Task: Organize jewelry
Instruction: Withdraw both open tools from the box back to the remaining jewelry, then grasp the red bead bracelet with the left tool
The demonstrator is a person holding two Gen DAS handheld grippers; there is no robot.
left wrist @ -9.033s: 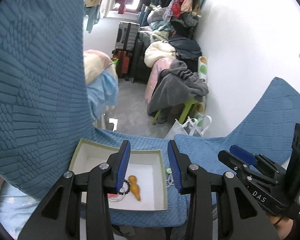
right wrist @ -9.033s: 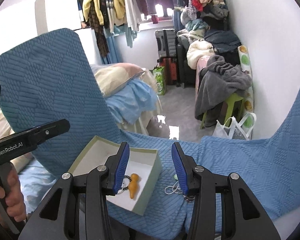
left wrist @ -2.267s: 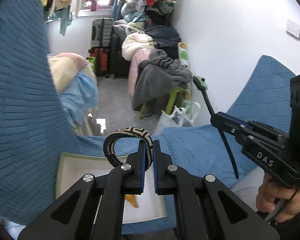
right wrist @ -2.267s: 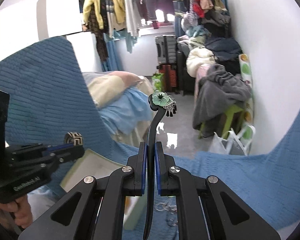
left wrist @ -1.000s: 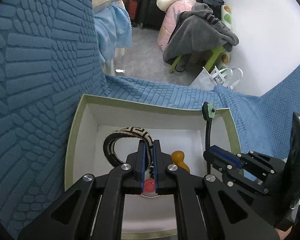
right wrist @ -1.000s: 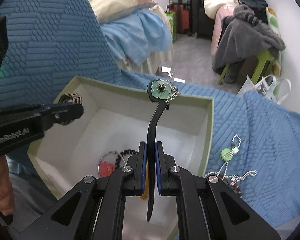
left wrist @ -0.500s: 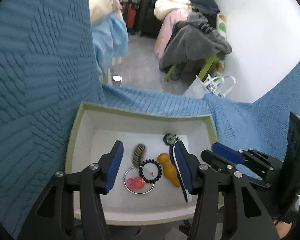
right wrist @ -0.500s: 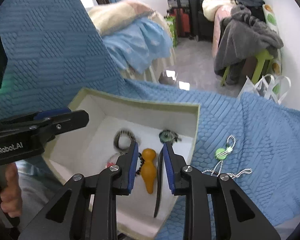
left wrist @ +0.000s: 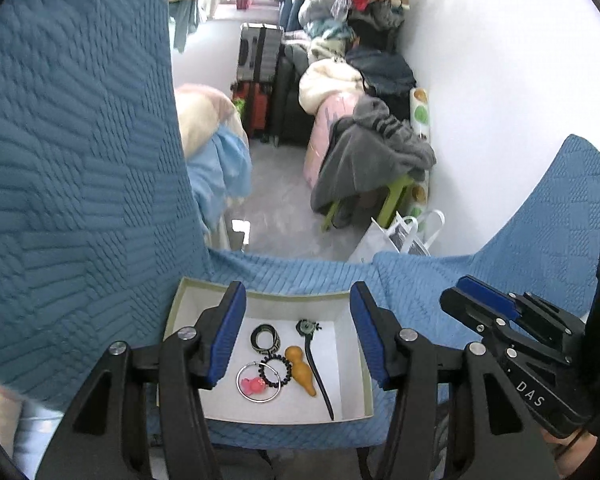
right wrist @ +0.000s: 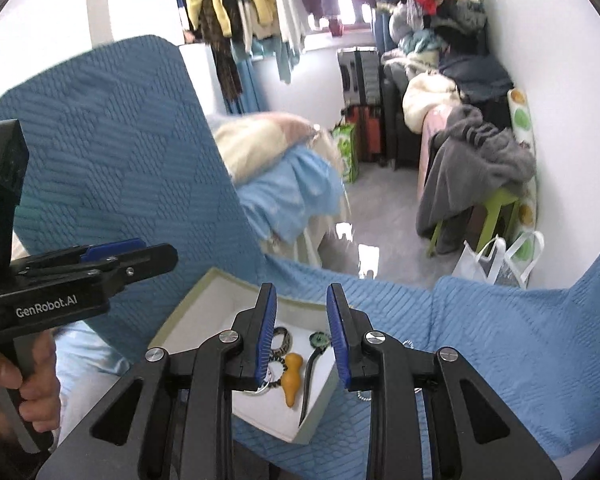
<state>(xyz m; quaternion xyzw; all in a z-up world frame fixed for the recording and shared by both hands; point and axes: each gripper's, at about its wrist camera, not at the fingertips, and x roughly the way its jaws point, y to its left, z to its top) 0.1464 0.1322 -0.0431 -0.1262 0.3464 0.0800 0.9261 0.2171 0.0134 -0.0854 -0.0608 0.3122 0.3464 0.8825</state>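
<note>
Blue cover [left wrist: 80,184]: quilted cloth, ribbed, matt. Box [left wrist: 352,360]: card, pale green rim, matt white inside. Gourd charm [left wrist: 301,370]: smooth, semi-gloss orange. Hoop [left wrist: 257,385]: thin shiny metal. Hair stick [left wrist: 316,364]: dark, glossy. Gripper fingers [left wrist: 229,336]: matt black plastic, blue rubbery pads, bright metal screws.

Two markings can be read, and both stand on gripper bodies. In the left wrist view, white capitals "DAS" run along the black side arm of the right gripper [left wrist: 496,308], which sits to the right of the open jewelry box [left wrist: 364,364]. In the right wrist view, white lettering "GenRobot.AI" stands on the black body of the left gripper [right wrist: 140,256], to the left of that box [right wrist: 188,316]. Nothing else is legible in either view.
</note>
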